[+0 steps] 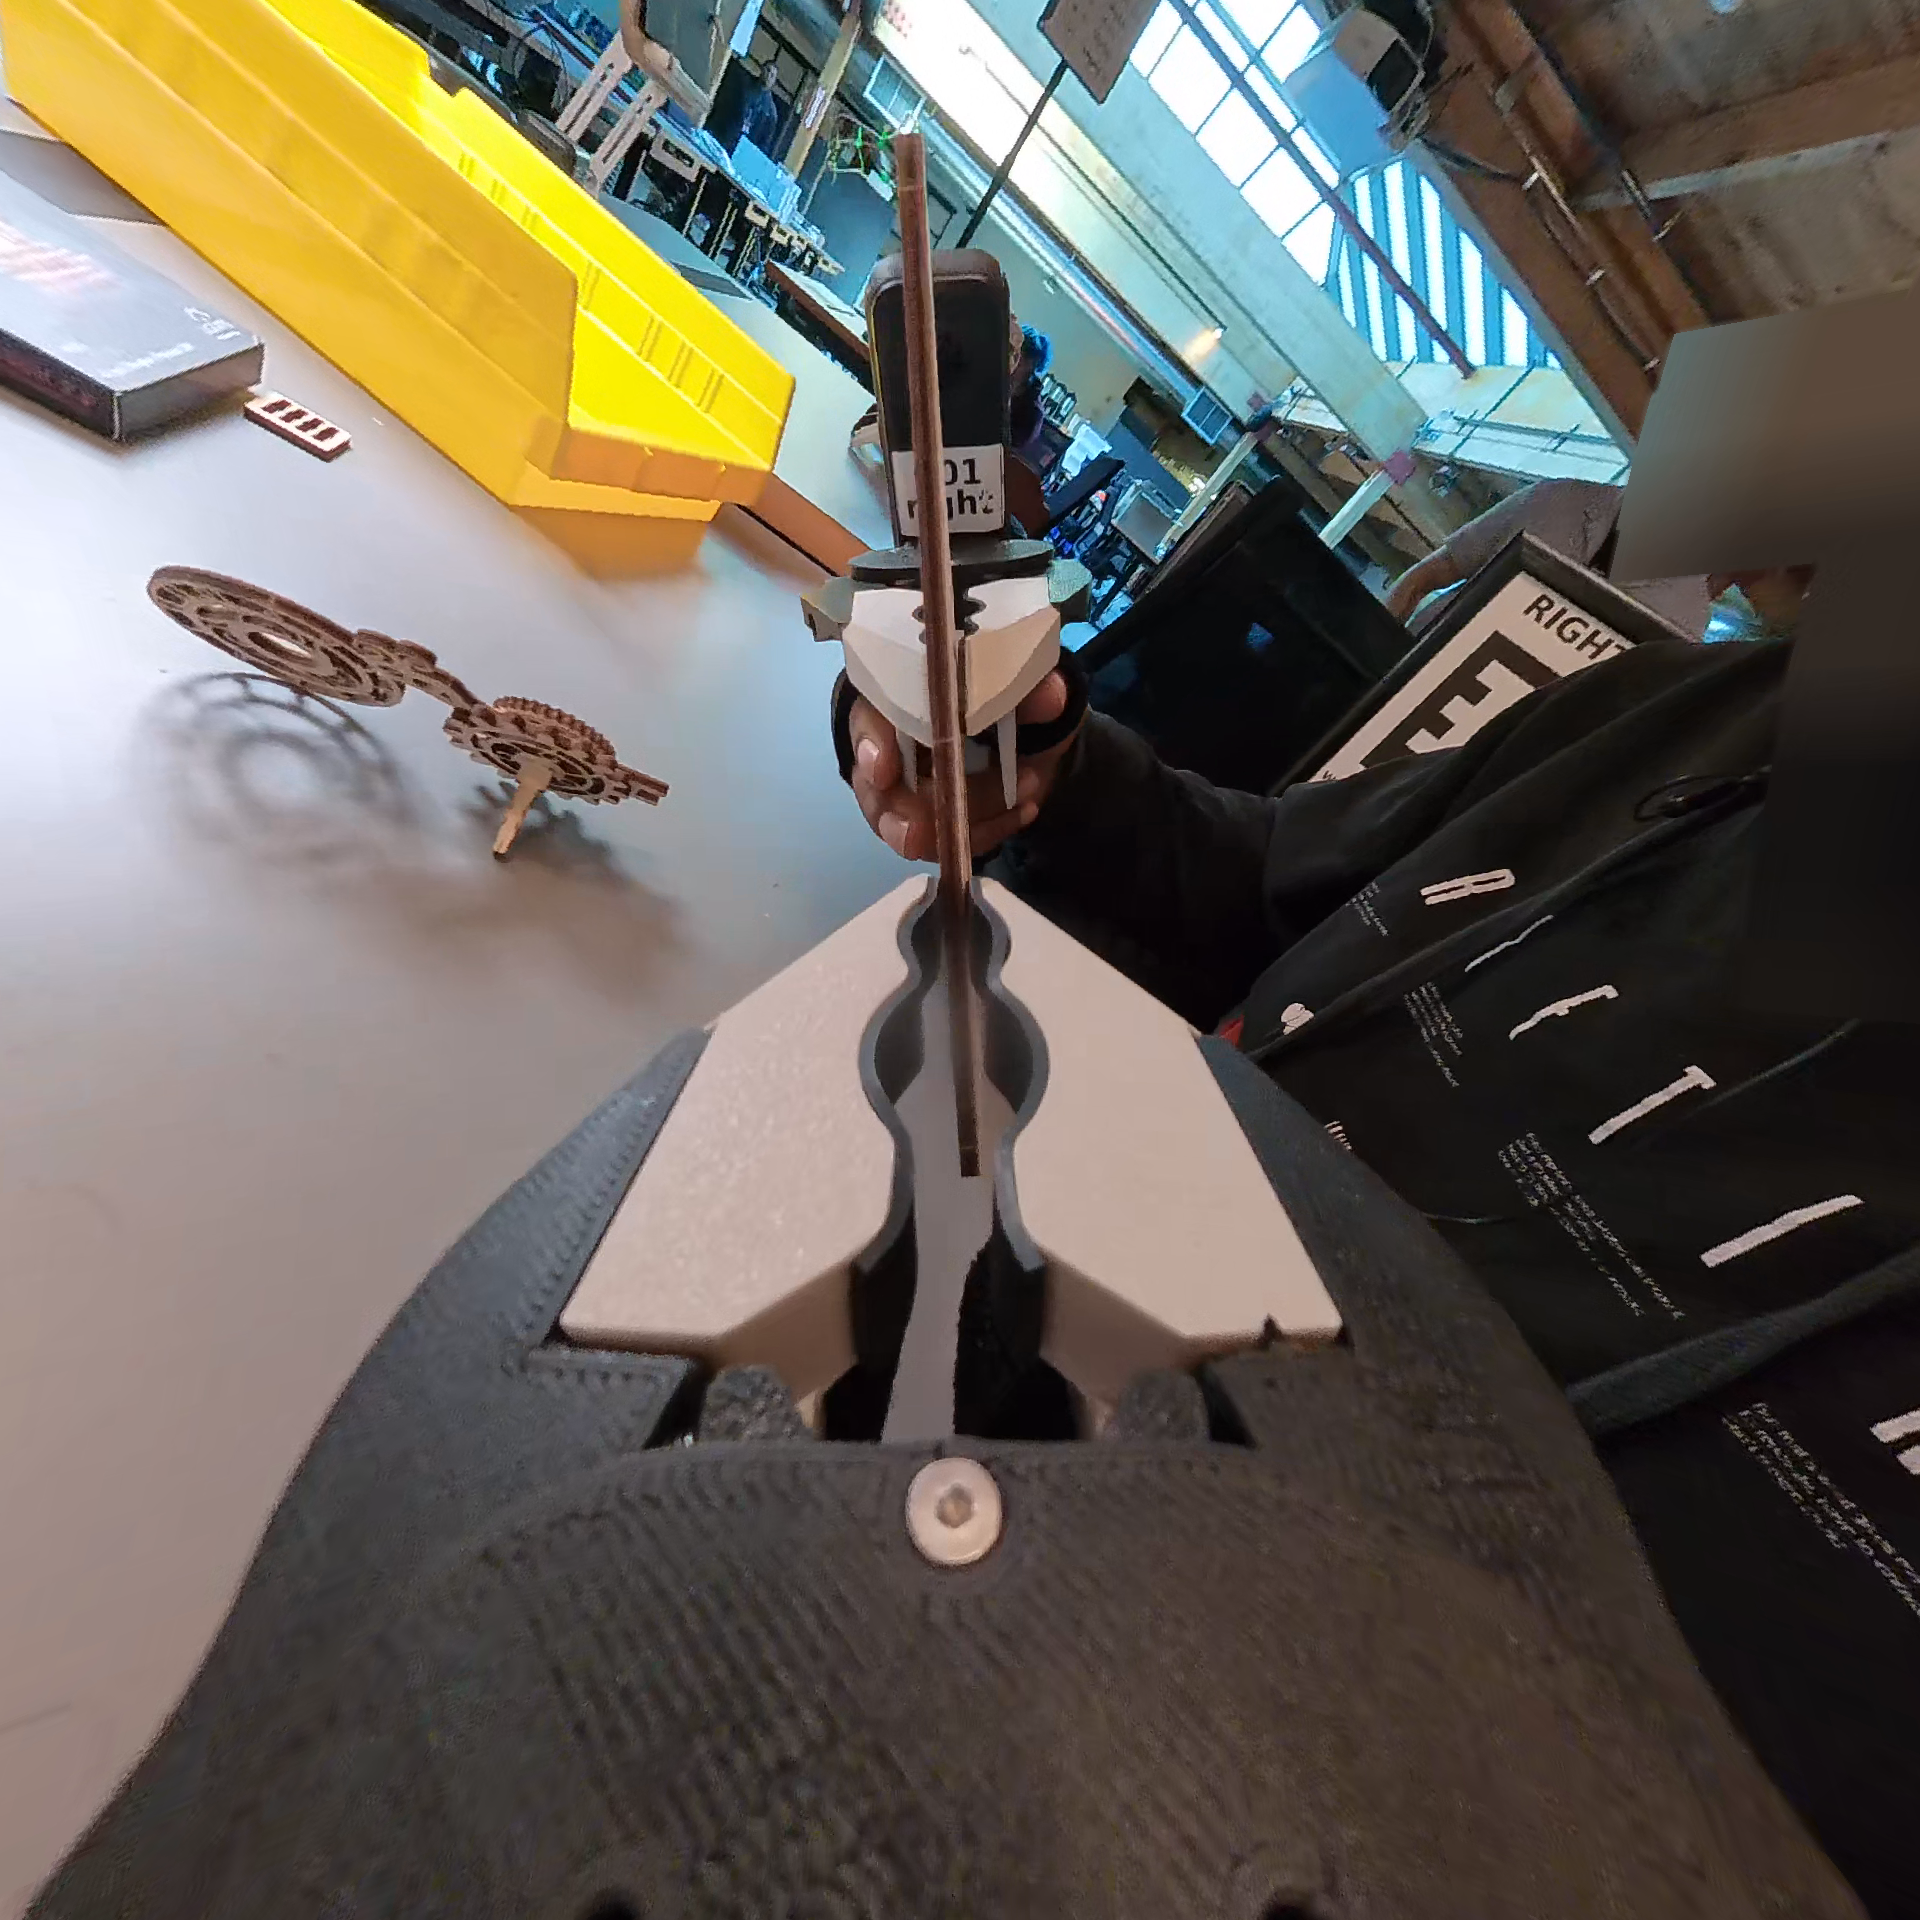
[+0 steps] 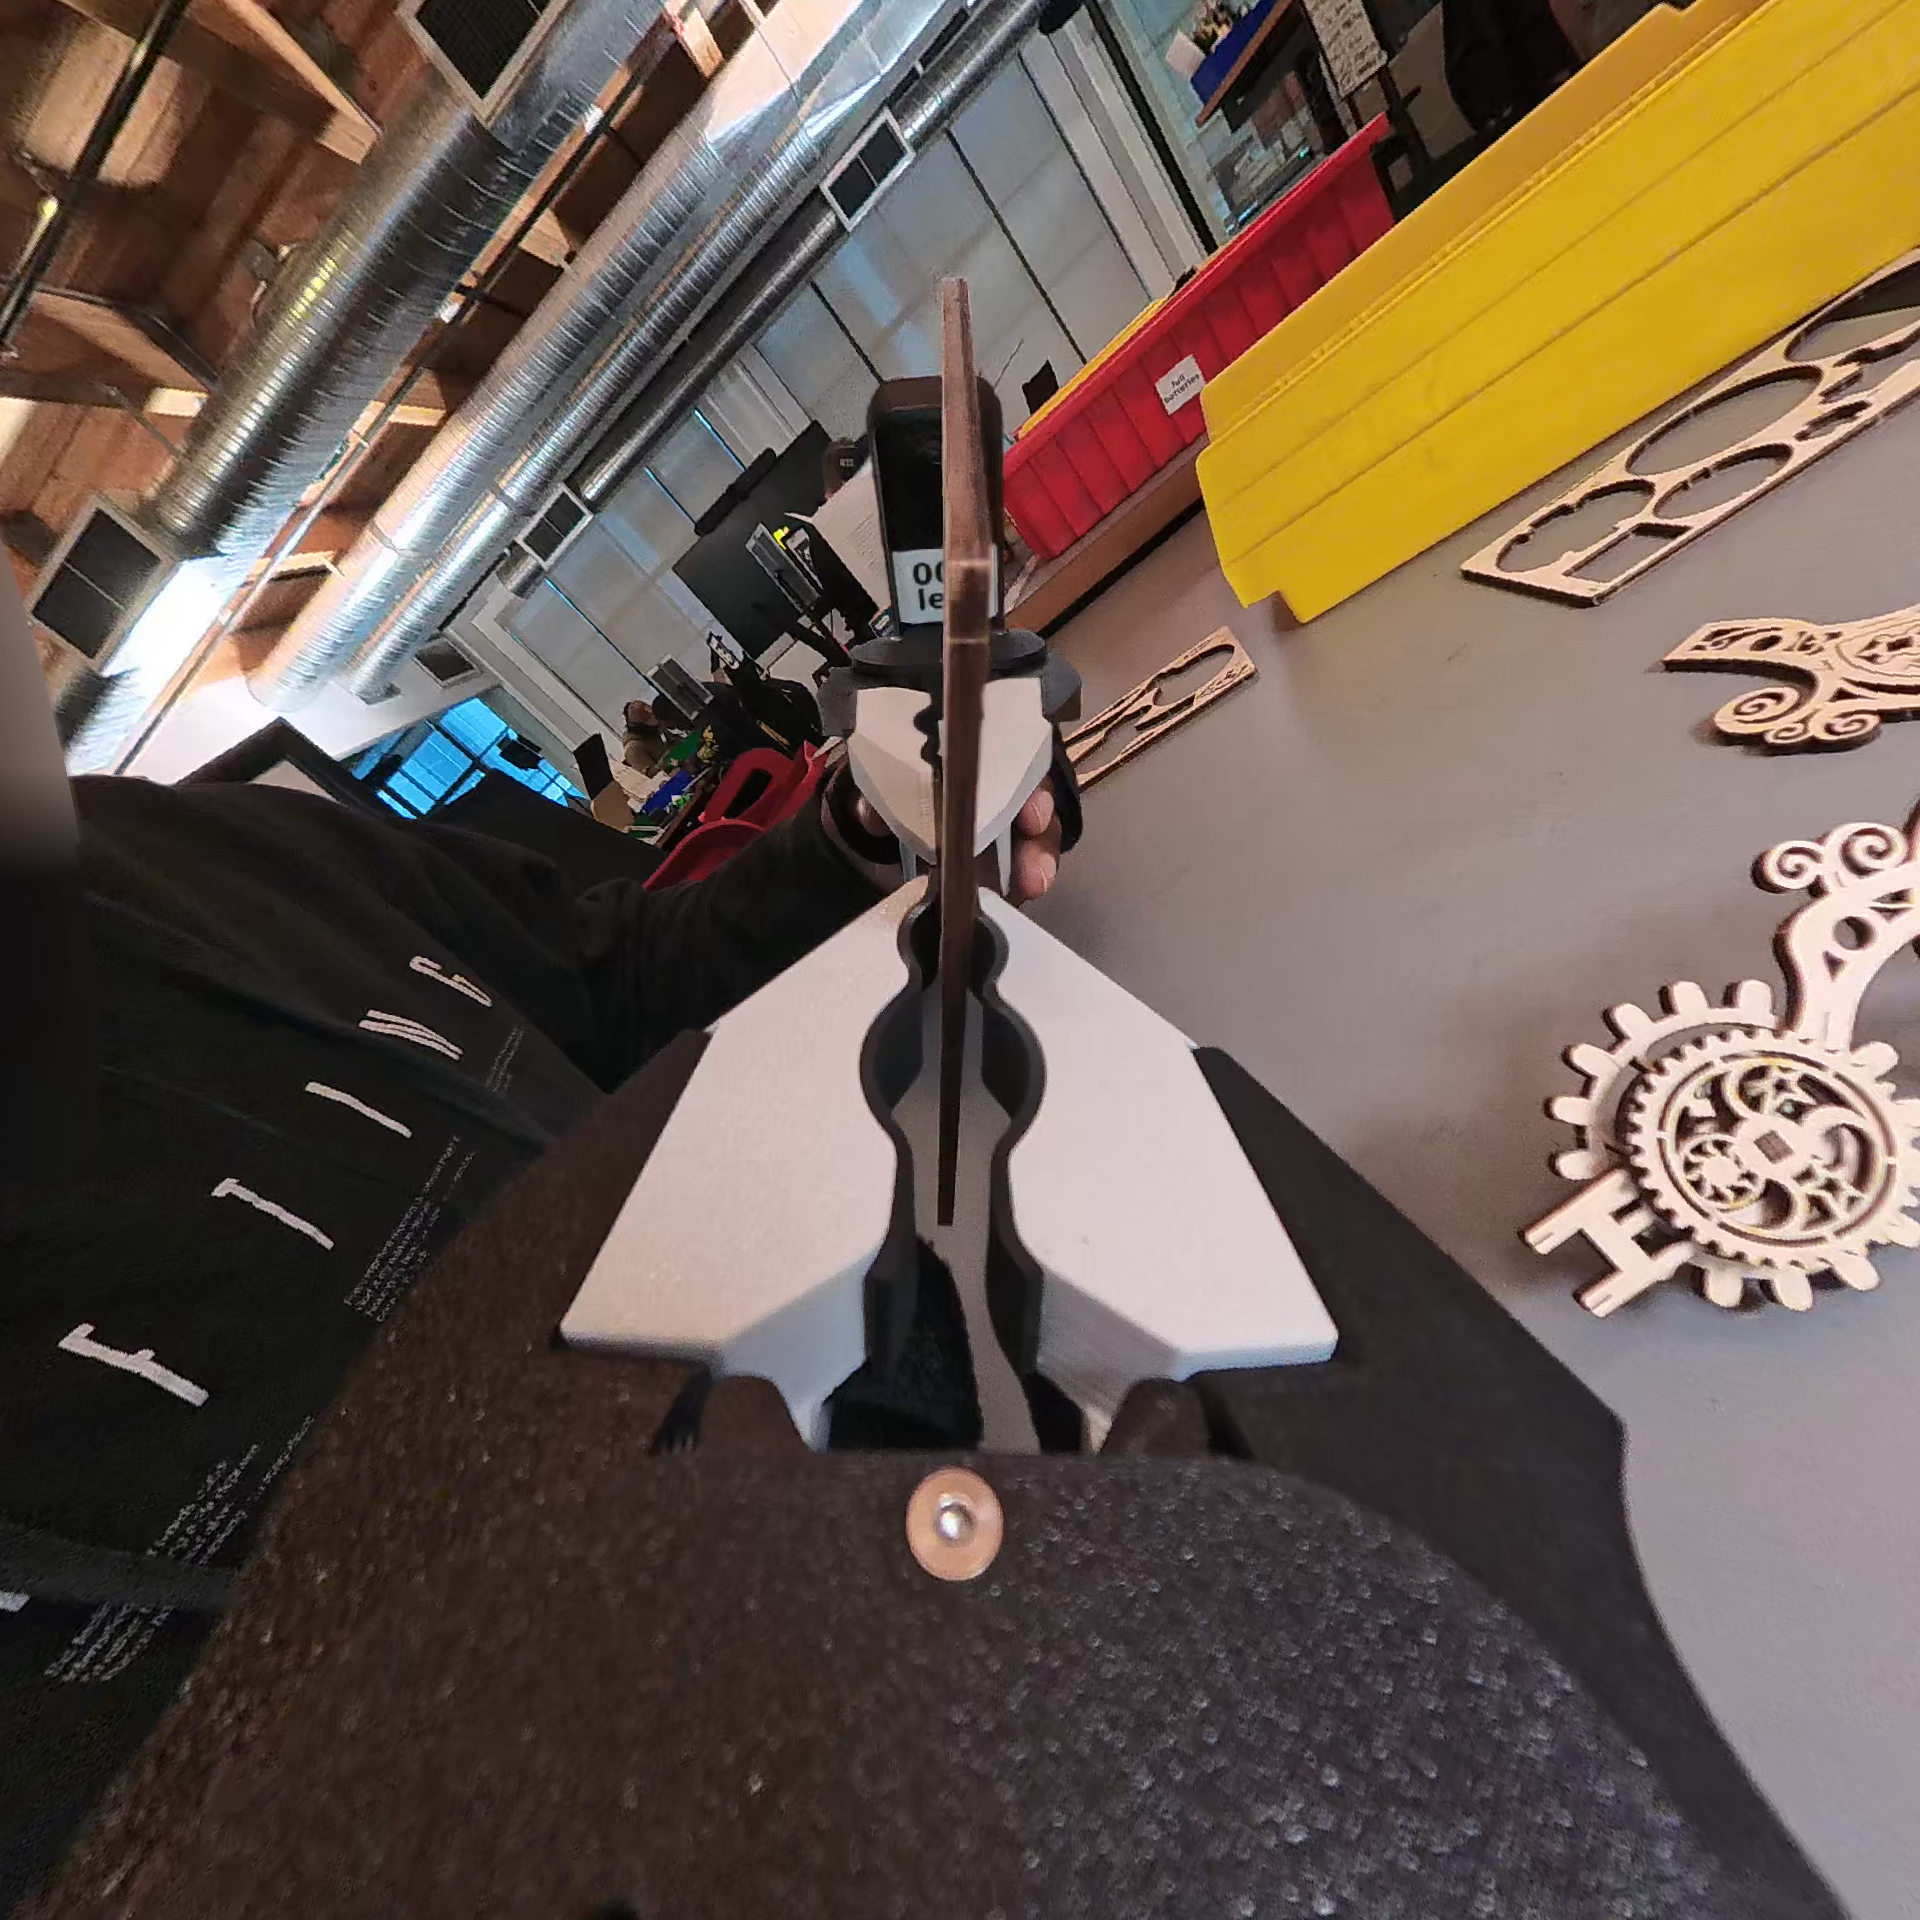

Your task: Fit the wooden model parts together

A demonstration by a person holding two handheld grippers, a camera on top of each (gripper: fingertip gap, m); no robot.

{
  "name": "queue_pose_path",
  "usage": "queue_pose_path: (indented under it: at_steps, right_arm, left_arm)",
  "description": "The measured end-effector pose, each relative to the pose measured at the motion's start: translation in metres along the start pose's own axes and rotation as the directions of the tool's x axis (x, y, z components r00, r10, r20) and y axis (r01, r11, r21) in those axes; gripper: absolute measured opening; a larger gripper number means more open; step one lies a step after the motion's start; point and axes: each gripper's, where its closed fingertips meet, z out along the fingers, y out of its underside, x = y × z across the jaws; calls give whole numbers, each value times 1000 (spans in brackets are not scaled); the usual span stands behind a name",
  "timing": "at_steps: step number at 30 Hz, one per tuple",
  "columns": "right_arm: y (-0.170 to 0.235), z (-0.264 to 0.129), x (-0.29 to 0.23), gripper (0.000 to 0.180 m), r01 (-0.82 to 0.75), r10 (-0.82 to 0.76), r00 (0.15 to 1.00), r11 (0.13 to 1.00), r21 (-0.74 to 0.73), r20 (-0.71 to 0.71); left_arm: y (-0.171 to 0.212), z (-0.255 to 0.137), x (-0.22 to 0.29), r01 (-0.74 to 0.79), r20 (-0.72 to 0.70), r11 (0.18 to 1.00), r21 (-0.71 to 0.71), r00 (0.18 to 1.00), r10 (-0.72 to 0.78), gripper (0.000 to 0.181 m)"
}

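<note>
I see a thin dark-edged wooden sheet (image 1: 933, 520) edge-on, held in the air between both grippers. My left gripper (image 1: 951, 904) is shut on its near end. My right gripper (image 1: 951, 665) faces it from the far side, shut on the same sheet. In the right wrist view the sheet (image 2: 961, 623) runs from my right gripper (image 2: 951, 914) to the left gripper (image 2: 945, 748). A wooden gear assembly (image 1: 416, 675) lies on the grey table (image 1: 260, 1039); it also shows in the right wrist view (image 2: 1756, 1143).
Yellow bins (image 1: 416, 260) and a red bin (image 2: 1195, 416) stand at the table's back. A black box (image 1: 104, 322) and a small wooden piece (image 1: 296, 423) lie near them. Punched-out wooden sheets (image 2: 1714, 457) and an ornate part (image 2: 1818, 675) lie on the table. A person's black jacket (image 1: 1558, 1039) is close. The grippers' ends are close to 5 cm from one another.
</note>
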Motion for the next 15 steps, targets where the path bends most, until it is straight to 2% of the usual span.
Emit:
queue_pose_path:
  at_steps: [15]
  right_arm:
    - [7, 2, 10, 1, -28, 28, 999, 999, -25, -31]
  left_arm:
    - [4, -7, -12, 32, 15, 999, -4, 999, -32, 2]
